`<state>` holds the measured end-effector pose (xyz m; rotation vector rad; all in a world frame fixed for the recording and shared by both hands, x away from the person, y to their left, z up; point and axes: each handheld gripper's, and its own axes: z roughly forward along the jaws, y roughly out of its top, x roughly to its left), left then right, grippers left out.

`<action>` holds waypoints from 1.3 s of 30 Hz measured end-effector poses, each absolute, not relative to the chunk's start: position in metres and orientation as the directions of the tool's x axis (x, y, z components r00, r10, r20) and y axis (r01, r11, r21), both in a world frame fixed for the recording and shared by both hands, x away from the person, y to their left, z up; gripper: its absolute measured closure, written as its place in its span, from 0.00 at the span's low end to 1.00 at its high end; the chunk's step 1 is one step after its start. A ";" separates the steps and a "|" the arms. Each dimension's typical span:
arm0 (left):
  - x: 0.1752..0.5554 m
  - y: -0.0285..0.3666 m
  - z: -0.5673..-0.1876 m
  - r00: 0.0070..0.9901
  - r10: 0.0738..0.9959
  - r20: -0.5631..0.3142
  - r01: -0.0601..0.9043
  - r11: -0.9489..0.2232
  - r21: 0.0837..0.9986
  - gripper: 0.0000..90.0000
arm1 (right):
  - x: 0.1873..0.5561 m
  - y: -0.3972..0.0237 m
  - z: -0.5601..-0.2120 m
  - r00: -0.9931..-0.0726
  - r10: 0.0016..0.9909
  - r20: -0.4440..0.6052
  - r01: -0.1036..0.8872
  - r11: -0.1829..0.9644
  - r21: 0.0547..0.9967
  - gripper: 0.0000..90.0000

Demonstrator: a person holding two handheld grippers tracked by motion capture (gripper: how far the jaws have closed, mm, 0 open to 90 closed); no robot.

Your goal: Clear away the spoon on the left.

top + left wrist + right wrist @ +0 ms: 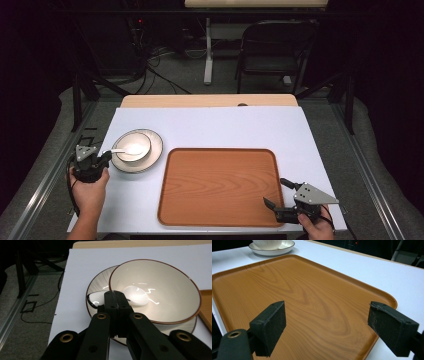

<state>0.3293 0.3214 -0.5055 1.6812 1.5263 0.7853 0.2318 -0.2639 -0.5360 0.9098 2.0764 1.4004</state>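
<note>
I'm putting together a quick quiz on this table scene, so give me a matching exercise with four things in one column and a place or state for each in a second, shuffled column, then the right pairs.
Things:
1. spoon
2. bowl
3. tray
4. right tongs

Places or states:
A. bare wood-grain surface, nothing on it
B. jaws wide apart above the tray's near corner
C. sits on the ribbed plate
D. lies inside the bowl, handle over the rim toward the left tongs

Pairs: 1-D, 2-C, 3-A, 4-B

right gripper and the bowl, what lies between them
The wooden tray, bare, lies between the right gripper and the bowl, seen in the high view.
</note>
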 end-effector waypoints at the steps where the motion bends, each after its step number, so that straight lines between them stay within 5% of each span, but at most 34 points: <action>1: 0.332 0.323 -0.506 0.107 0.994 -0.035 0.555 -0.030 0.832 1.00 | 0.232 -0.264 -0.536 -0.669 0.743 -0.017 0.262 0.257 0.930 0.16; 25: 0.355 0.326 -0.499 0.076 0.993 -0.086 0.553 0.030 0.832 0.96 | 0.232 -0.265 -0.536 -0.669 0.743 -0.016 0.262 0.256 0.930 0.16; 39: 0.352 0.327 -0.485 0.059 0.978 -0.200 0.554 0.134 0.822 0.63 | 0.232 -0.264 -0.536 -0.669 0.743 -0.018 0.261 0.257 0.931 0.16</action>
